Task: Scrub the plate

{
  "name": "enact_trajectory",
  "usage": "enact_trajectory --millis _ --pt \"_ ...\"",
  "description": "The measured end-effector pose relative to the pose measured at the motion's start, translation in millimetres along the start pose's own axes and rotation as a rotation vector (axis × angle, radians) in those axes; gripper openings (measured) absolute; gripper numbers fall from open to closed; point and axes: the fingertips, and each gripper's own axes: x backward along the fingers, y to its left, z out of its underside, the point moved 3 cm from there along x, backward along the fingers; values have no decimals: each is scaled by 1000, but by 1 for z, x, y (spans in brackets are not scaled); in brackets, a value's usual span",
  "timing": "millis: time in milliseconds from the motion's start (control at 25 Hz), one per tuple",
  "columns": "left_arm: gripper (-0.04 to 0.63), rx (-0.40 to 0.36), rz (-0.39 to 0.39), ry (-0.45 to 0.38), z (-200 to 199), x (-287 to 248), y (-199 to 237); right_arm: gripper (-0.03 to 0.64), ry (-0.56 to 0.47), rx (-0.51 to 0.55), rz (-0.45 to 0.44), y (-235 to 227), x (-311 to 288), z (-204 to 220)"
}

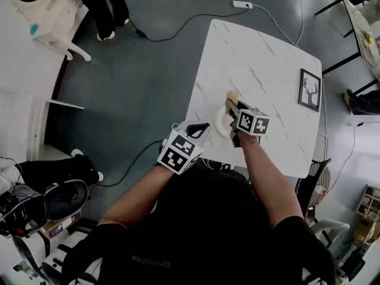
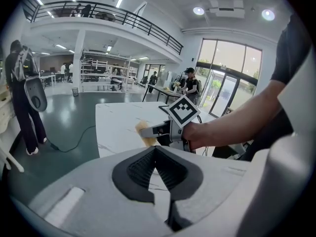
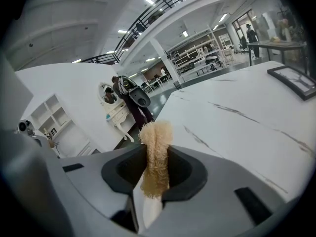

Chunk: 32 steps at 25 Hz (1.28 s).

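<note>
Plate (image 1: 220, 125): white, lies flat on the white marbled worktop (image 1: 255, 52) at its near edge, betw. the two grippers. R gripper (image 1: 231, 103): reaches in from the near right, over the plate's far-right side; jaws are clamped on a tan, fuzzy scrub pad (image 3: 156, 157), which stands upright betw. the black pads and sticks out past the tips. In the head view the pad end shows just beyond the plate's far rim; pad-to-plate contact can't be confirmed. L gripper (image 1: 205, 126): at the worktop's near-left edge, tips pointed at the plate's left rim. L gripper view shows its jaws drawn together, pads meeting at the tips, w/ only a thin white sliver behind them; whether that sliver is plate rim or worktop can't be told. Same view shows the R gripper w/ its marker cube and the pad directly ahead, low over the worktop. Other items: black picture frame (image 1: 309, 89) w/ a deer print – far right of the worktop, well apart from the plate. Black cable (image 1: 178, 25) runs across the grey floor on the far left.
</note>
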Motion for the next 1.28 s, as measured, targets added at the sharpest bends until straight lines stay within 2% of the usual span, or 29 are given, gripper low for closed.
enact_trajectory --millis 160,360,1280 --pt "0 -2 2 1 0 -1 -10 107 1 -2 9 -7 10 4" --pt "0 -2 21 11 -1 0 13 107 6 1 40 -6 -8 -2" --pt "-2 -13 52 16 -5 -9 -8 107 -14 -34 146 -62 35 4"
